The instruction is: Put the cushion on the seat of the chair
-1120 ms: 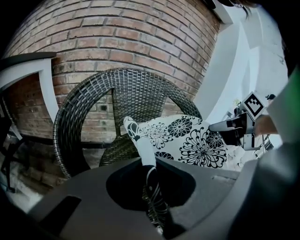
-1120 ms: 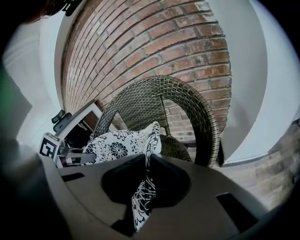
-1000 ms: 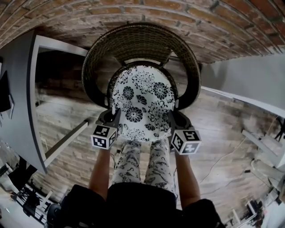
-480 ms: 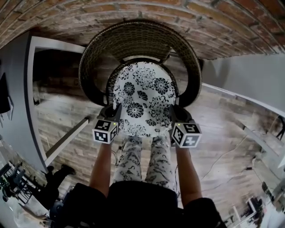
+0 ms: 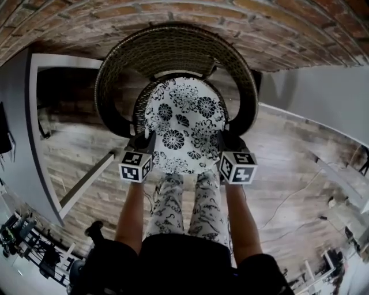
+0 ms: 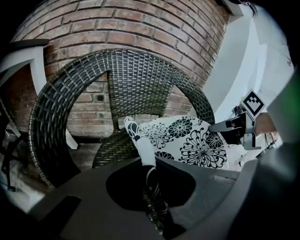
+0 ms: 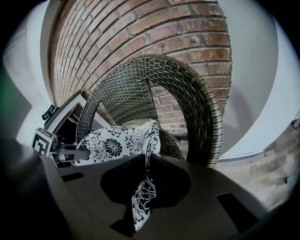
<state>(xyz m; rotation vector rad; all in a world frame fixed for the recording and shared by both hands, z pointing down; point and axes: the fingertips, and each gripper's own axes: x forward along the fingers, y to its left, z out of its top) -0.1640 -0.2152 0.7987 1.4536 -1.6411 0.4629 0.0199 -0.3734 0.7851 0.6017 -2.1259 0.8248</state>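
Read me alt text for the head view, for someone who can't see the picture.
Seen from above, a person holds a round black-and-white floral cushion by two opposite edges, the left gripper and the right gripper each with jaws shut on it, over a dark wicker chair. A brick wall stands behind, with wooden floor below.

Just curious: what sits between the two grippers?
The flowered cushion, its edges pinched by the left gripper and right gripper, over the wicker chair; the head view shows it.
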